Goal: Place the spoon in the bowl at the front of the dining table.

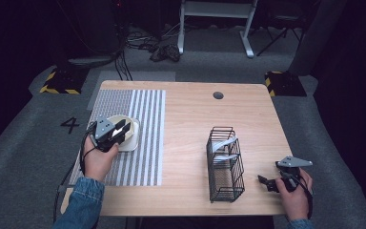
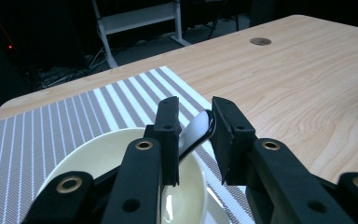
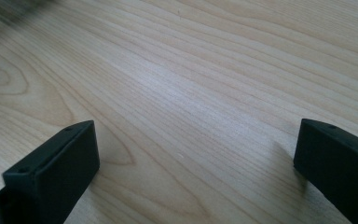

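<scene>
1. In the high view, the left gripper (image 1: 122, 129) is over a cream bowl (image 1: 132, 125). The bowl stands on a white square plate (image 1: 129, 144), and the plate lies on a striped placemat (image 1: 143, 138) at the left part of the wooden table (image 1: 190, 114).
2. The left gripper view shows what the high view hides: a black spoon (image 2: 198, 131) lies in the bowl (image 2: 102, 154), and its handle leans over the rim and rises between the two jaws. The high view is too small to show the spoon.
3. The jaws of the left gripper (image 2: 193, 135) stand a little apart. The handle is near the inner side of the left jaw, and a clear gap stays to the right jaw, so the jaws do not pinch the spoon. If the handle touches the left jaw, I cannot tell.
4. The high view shows a black wire rack (image 1: 225, 163) at the middle-right of the table, with some white flat pieces in its far end. The two gripper views do not show this rack.
5. The right gripper (image 1: 263, 180) rests near the front right corner of the table, just to the right of the rack and well apart from the bowl.
6. The right gripper view shows its jaws spread wide (image 3: 196, 158), with bare wood between them. They hold nothing.
7. A round grommet hole (image 1: 218, 95) is at the far edge of the table; the left gripper view shows it too (image 2: 260, 41).
</scene>
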Available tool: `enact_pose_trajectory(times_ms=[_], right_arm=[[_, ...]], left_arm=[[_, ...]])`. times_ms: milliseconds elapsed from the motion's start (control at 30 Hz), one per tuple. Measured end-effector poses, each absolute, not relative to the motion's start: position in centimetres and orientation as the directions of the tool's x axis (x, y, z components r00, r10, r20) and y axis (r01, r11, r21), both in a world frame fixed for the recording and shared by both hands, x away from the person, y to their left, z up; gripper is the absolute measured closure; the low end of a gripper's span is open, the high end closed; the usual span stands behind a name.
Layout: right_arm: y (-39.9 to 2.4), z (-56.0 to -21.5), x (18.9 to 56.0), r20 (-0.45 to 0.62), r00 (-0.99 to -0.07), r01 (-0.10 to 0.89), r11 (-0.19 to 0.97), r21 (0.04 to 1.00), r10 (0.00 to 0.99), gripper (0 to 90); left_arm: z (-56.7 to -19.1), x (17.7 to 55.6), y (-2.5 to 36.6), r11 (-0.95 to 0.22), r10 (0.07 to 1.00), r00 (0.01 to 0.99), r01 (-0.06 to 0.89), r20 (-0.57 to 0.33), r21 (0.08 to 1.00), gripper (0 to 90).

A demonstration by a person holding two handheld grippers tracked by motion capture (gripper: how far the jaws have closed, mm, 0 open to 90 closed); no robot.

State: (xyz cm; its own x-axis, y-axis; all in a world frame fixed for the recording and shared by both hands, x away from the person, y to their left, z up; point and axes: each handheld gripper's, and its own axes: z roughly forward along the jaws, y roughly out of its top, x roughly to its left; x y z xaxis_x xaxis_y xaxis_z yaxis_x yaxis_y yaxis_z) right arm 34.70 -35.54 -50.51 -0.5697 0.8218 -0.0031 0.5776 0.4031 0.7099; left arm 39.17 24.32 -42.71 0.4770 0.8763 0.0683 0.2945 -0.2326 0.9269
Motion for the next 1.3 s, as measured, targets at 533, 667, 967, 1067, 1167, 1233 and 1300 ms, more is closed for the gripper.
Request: enact_pose_trajectory(times_ms=[533, 667, 967, 1067, 1167, 1233, 1300], right_arm=[[-35.5, -50.5, 34.7, -0.003, -0.57, 0.578, 0.403, 0.71, 0.822, 0.0], [-35.5, -50.5, 34.7, -0.003, -0.57, 0.577, 0.403, 0.71, 0.822, 0.0], [-35.5, -50.5, 34.7, -0.003, -0.57, 0.577, 0.403, 0.71, 0.822, 0.0], [-35.5, -50.5, 34.7, -0.003, -0.57, 0.578, 0.403, 0.71, 0.822, 0.0], [-35.5, -50.5, 34.7, -0.003, -0.57, 0.577, 0.403, 0.71, 0.822, 0.0], [-35.5, -50.5, 34.7, -0.003, -0.57, 0.578, 0.403, 0.71, 0.822, 0.0], [-35.5, -50.5, 34.7, -0.003, -0.569, 0.578, 0.403, 0.71, 0.822, 0.0]], left_arm=[[-43.2, 38.5, 22.2, -0.221, 0.869, 0.492, 0.304, 0.046, 0.927, 57.4], [-42.9, 38.3, 22.0, -0.213, 0.87, 0.49, 0.297, 0.043, 0.931, 51.8], [-41.6, 37.3, 22.1, -0.183, 0.882, 0.471, 0.279, 0.032, 0.943, 41.0], [-41.0, 37.0, 22.2, -0.176, 0.882, 0.471, 0.274, 0.028, 0.946, 39.2], [-40.5, 36.4, 22.3, -0.177, 0.88, 0.473, 0.268, 0.03, 0.947, 37.3], [-40.2, 36.0, 22.5, -0.173, 0.88, 0.473, 0.264, 0.029, 0.949, 36.4], [-39.9, 35.5, 22.7, -0.17, 0.882, 0.471, 0.264, 0.027, 0.949, 35.6]])
